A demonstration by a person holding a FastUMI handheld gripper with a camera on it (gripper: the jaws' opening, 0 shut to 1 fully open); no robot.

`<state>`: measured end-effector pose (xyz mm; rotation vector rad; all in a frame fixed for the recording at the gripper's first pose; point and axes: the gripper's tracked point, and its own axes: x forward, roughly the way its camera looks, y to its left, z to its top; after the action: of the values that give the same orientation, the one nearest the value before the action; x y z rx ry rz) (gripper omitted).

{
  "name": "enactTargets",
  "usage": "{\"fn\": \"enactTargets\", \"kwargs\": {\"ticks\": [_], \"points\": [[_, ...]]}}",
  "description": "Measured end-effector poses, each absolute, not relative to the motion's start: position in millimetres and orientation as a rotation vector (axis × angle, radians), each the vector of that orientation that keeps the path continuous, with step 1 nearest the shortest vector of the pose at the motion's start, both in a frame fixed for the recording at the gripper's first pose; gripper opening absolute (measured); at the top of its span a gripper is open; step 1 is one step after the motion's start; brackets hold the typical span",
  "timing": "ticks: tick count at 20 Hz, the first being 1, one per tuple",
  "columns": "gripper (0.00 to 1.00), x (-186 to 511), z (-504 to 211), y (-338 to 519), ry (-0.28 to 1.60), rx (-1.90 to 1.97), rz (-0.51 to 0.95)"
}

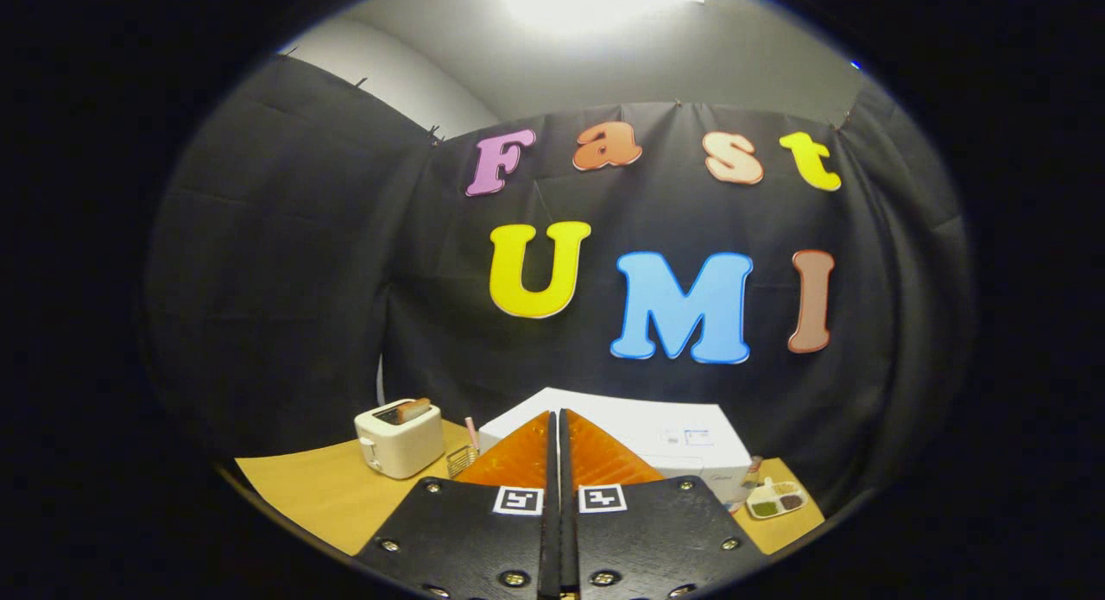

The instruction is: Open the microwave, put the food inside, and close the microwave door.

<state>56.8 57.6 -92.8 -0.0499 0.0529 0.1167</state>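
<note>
The single camera rides on the tool [558, 423], looking forward along its two closed fingers from above the yellow wooden counter [319, 488], tilted upward toward the black cloth wall, with the white boxy microwave [656, 432] near ahead.

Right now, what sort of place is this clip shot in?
Probably a mock kitchen counter in a recording booth: a toaster and a white microwave sit on a wooden table against black cloth. The gripper is shut, empty.
</note>
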Motion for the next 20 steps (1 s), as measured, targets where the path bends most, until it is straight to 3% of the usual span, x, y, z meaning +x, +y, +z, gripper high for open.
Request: {"fn": "enactTargets", "kwargs": {"ticks": [9,12,13,14,15,17,19,20], "points": [[0.04,62.8,-32.5,8.6,-0.041,-0.055,-0.125],[0.31,69.0,-41.9,-4.3,0.009,-0.08,-0.196],[0.33,71.2,-45.1,-14.2,0.023,-0.08,-0.237],[0.51,71.8,-48.2,-22.6,0.036,-0.069,-0.286],[0.56,74.1,-50.1,-29.2,0.047,-0.049,-0.325],[0.68,79.5,-49.0,-19.8,0.041,-0.017,-0.283],[0.97,83.6,-55.4,-13.1,0.053,-0.029,-0.228],[0.97,85.3,-57.9,-17.3,0.06,-0.036,-0.234]]}}
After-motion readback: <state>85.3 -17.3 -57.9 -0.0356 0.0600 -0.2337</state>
